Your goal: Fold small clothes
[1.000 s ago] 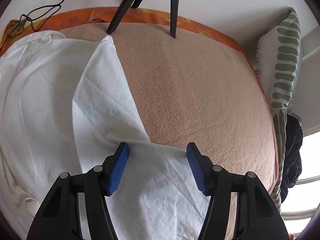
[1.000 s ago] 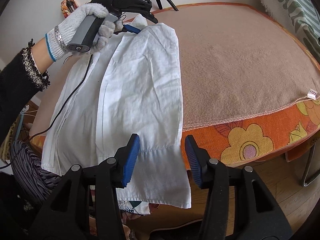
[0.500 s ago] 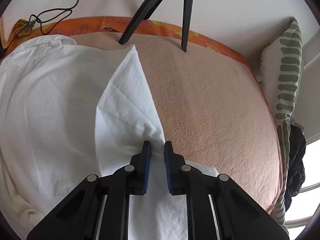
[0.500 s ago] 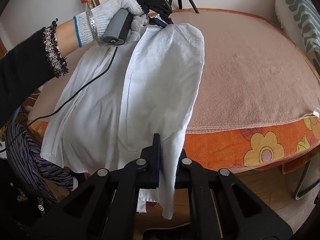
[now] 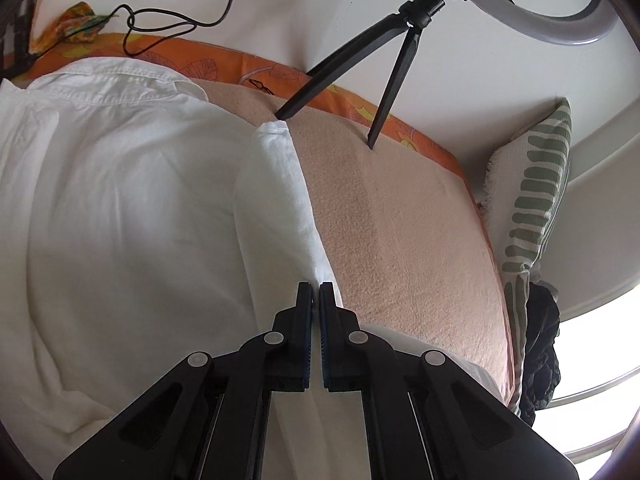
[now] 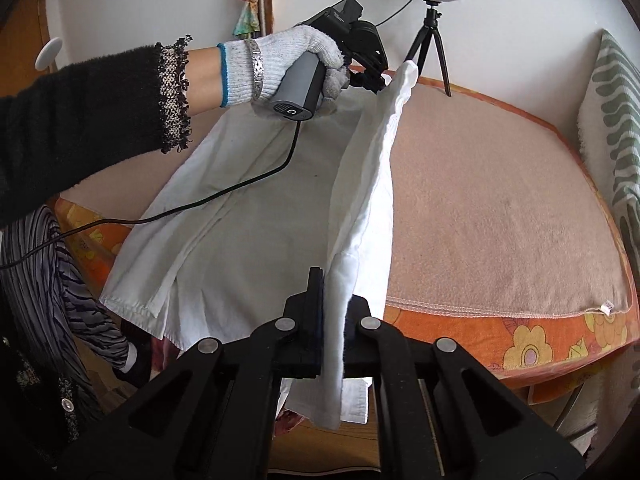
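Note:
A white shirt (image 6: 248, 224) lies spread on the pink blanket (image 6: 492, 208) of a bed. Its right sleeve (image 6: 368, 184) is lifted off the blanket as a taut strip. My left gripper (image 5: 316, 292) is shut on the sleeve's shoulder end; it shows in the right wrist view (image 6: 380, 80) held by a gloved hand. My right gripper (image 6: 332, 280) is shut on the sleeve near its cuff, which hangs below the jaws. The shirt body (image 5: 120, 208) and collar (image 5: 120, 80) fill the left of the left wrist view.
A ring light on a black tripod (image 6: 434, 32) stands at the far edge of the bed, its legs (image 5: 384, 76) on the blanket. A green striped cushion (image 5: 536, 184) lies at the right. A dark garment (image 5: 540, 340) hangs beyond it. A striped cloth (image 6: 72, 280) hangs at the near left.
Both grippers have closed on the sleeve, one at each end, and raised it off the blanket. The sleeve now stands as a lifted strip over the shirt's right edge.

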